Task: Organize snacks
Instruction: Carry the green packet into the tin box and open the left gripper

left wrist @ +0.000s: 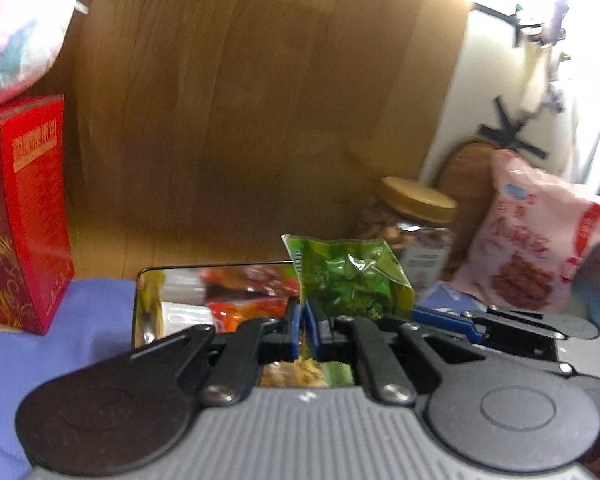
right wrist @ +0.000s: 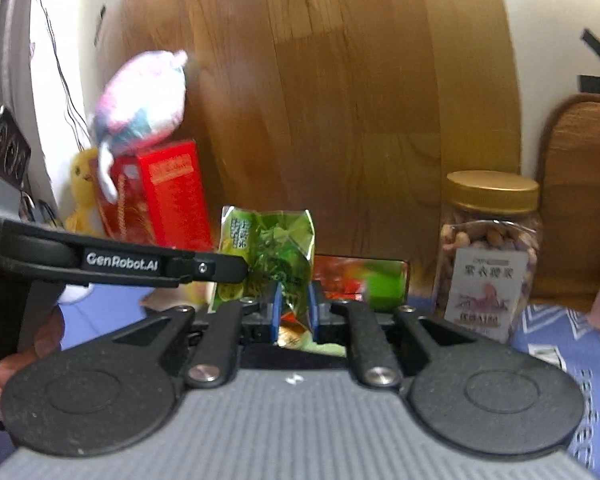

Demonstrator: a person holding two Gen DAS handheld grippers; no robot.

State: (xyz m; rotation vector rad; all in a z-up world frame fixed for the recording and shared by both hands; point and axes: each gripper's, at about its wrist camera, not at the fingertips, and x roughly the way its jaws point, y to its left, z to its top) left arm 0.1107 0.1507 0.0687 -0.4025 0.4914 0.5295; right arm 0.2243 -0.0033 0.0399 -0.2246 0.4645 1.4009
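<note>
Both the left gripper (left wrist: 305, 326) and the right gripper (right wrist: 296, 312) are clamped on the green snack packet (left wrist: 350, 276), held upright above the mirrored tray (left wrist: 148, 304). The tray rests on the blue-covered desk (left wrist: 84, 320), near its rear edge, with the nut jar (right wrist: 490, 240) beside it.

Glossy crinkled foil packet (right wrist: 272, 248) — smooth wood panel (right wrist: 340, 120).

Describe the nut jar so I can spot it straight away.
Look along the wooden panel at the back, toward its right end. The nut jar stands there upright on the blue cloth, right of the green snack bag. It alone is clear plastic, with a gold screw lid and a white label.
</note>
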